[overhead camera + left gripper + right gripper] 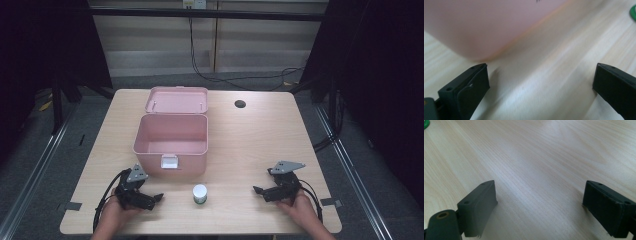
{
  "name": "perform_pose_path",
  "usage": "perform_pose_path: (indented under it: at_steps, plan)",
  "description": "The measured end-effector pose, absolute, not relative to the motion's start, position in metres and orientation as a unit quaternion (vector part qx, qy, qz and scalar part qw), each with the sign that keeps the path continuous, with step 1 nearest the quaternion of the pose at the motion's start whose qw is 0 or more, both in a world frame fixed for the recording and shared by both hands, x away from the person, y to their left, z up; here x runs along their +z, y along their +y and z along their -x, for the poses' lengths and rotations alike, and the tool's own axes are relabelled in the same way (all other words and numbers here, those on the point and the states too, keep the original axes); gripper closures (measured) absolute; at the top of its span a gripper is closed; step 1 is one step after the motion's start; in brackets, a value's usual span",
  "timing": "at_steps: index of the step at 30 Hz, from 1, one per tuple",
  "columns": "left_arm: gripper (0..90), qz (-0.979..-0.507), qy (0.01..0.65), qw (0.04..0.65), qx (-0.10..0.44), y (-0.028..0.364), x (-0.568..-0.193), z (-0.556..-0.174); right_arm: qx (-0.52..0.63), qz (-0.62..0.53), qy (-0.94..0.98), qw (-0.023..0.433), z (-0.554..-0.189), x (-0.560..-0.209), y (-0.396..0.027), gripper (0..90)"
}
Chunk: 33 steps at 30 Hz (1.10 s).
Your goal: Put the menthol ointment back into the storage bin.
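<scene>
Both hands low at the near edge: left gripper [152, 199] and right gripper [260, 190] spread wide, empty. The white-capped green jar [200, 193] waits between them, likely bound for the open pink box [171, 142]; nothing started.

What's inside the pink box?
Nothing visible: the pink box stands open, lid tipped back, and the high view shows a bare pink floor. The strip just behind its front wall is hidden.

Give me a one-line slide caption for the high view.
Open pink box on a wooden table, a small white-capped jar in front, between the open left gripper and right gripper.
</scene>
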<state>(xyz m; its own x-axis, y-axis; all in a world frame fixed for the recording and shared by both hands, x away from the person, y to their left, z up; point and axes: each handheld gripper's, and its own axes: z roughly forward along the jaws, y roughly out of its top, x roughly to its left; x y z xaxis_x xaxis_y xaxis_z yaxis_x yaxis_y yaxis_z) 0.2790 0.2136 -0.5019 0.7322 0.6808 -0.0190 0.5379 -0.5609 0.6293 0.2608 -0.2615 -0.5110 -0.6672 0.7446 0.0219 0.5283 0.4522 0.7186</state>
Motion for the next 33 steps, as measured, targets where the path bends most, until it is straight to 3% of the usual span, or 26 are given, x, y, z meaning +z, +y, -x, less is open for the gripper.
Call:
perform_pose_path:
  at_steps: [10, 16, 24, 33]
  plan:
    - [16.1, -0.898, 0.357, 0.241, 0.084, 0.207, -0.485, -0.272, 0.359, -0.384, 0.837, 0.150, -0.259, -0.511, -0.262, 10.9]
    - [21.8, -0.923, 0.325, 0.197, 0.058, 0.203, -0.476, -0.264, 0.359, -0.384, 0.837, 0.150, -0.259, -0.511, -0.262, 10.8]
    - [22.2, -0.948, 0.279, 0.150, 0.020, 0.190, -0.463, -0.261, 0.359, -0.385, 0.837, 0.150, -0.259, -0.511, -0.262, 10.8]
    - [24.0, -0.971, 0.202, 0.126, -0.004, 0.146, -0.444, -0.258, 0.360, -0.383, 0.837, 0.152, -0.258, -0.511, -0.264, 10.8]
